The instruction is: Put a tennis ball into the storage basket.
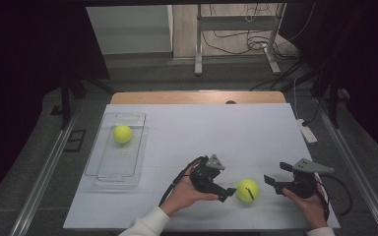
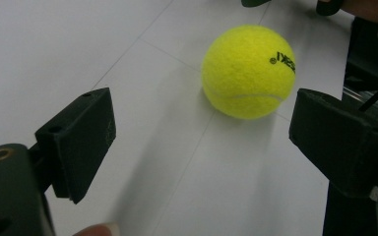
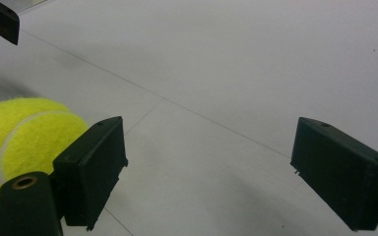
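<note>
Fingers (image 2: 78,142) of the left gripper (image 1: 225,192) are wide open, pointing at the near tennis ball (image 1: 247,190) on the worktop (image 1: 216,132), likely to grab it. Right gripper (image 1: 271,177) is open too, holding nothing, just beside that ball. Another ball (image 1: 122,133) sits in the clear tray (image 1: 103,172), maybe where this one goes.

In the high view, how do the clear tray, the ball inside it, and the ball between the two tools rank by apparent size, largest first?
1. The clear tray, by far the largest.
2. The ball near the tools.
3. The ball in the tray.
The near ball looks slightly bigger, but it lies closer to the camera, so the two balls may be equal.
</note>
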A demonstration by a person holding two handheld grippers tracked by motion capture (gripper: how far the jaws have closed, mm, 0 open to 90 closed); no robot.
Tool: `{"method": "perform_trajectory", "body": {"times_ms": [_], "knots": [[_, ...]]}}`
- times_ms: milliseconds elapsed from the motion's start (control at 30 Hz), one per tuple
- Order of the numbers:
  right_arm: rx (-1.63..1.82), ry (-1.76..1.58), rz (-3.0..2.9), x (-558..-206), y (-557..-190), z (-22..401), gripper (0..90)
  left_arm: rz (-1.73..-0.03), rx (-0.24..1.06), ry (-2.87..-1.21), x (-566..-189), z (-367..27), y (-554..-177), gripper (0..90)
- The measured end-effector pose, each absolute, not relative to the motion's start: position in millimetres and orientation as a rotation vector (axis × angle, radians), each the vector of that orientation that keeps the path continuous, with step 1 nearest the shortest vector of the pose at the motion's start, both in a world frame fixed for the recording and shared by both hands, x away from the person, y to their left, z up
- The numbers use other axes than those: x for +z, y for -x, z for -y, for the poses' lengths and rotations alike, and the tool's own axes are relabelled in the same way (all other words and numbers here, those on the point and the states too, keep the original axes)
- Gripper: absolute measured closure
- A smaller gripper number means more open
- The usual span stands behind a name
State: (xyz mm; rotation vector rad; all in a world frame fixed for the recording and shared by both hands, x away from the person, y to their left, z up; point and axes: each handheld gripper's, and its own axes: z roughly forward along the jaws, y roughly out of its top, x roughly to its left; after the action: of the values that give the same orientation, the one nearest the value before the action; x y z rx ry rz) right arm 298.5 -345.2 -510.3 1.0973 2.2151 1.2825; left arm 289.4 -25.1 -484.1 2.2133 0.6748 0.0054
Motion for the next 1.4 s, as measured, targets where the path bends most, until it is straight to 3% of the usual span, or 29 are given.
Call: {"method": "perform_trajectory", "body": {"times_ms": [1400], "knots": [[1.276, -1.110, -2.213, -511, -299, 346, 13.8, -0.583, -0.058, -2.275, -494, 60, -284, 10.4]]}}
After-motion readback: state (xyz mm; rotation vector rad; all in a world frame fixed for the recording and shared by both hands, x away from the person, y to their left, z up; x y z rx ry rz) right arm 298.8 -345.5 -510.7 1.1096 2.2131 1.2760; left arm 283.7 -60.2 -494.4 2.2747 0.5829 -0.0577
